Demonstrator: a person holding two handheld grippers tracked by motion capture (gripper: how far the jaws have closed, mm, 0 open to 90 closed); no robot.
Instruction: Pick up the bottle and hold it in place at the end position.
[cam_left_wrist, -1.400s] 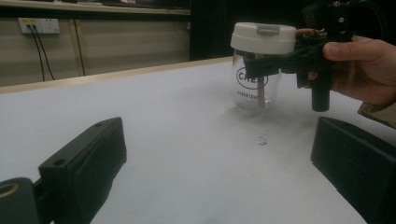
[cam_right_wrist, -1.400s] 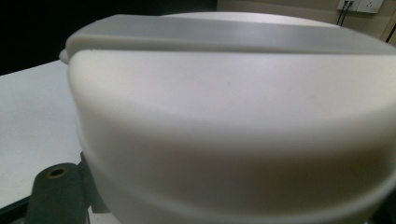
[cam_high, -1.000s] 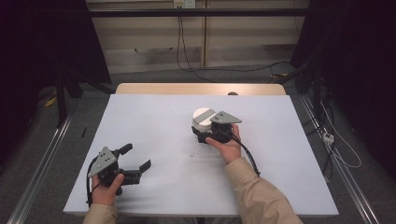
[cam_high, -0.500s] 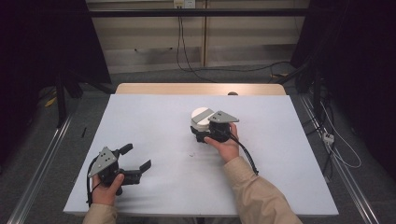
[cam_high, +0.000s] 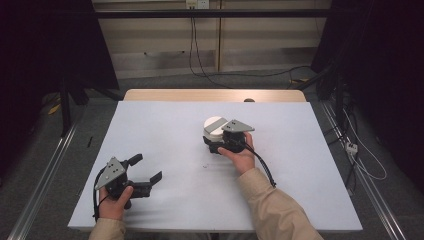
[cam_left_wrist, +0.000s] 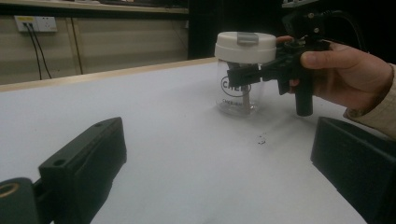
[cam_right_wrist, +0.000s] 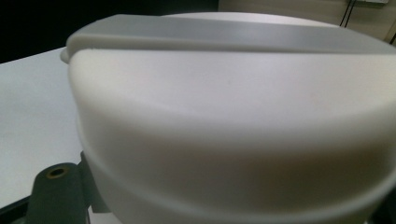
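Note:
A clear jar (cam_high: 212, 134) with a white lid (cam_left_wrist: 245, 45) and dark printed letters stands upright at the middle of the white table (cam_high: 165, 125). My right gripper (cam_high: 214, 146) lies against the jar's near side, just under the lid. In the left gripper view, the right gripper (cam_left_wrist: 237, 74) reaches its black jaws across the front of the glass. In the right gripper view the lid (cam_right_wrist: 224, 116) looms very close. My left gripper (cam_high: 147, 167) rests at the front left of the table, its jaws spread wide with nothing between them.
A small dark speck (cam_left_wrist: 260, 139) lies on the table in front of the jar. A wooden strip (cam_high: 215, 95) runs along the table's far edge, with cables and a wall socket (cam_left_wrist: 35, 23) behind it. Dark stands flank both sides.
The right hand and its gripper have edged slightly to the left at the jar. The left gripper has stayed where it was.

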